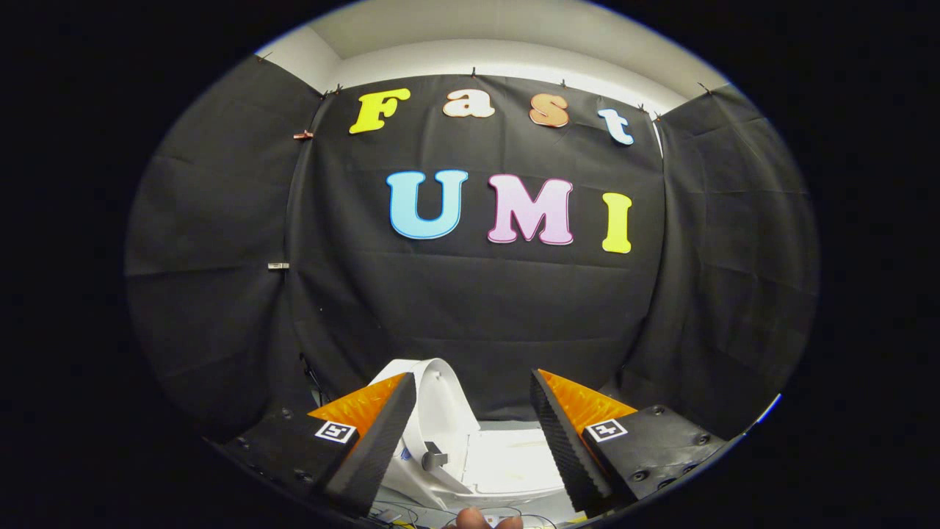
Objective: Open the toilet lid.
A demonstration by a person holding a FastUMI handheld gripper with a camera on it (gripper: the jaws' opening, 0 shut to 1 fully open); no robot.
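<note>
Toilet lid (pixel 438 411): white and glossy, seen raised, tilted up near upright on its edge; a small grey fitting is seen low on its inner face.
Toilet (pixel 507 463): white, seen from above; its flat pale top is exposed beside the raised lid.
Location: both are seen between the spread fingers and just ahead of them, before the black cloth wall.

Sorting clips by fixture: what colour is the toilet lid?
White. The toilet lid stands raised between the open gripper fingers in the gripper view.
</note>
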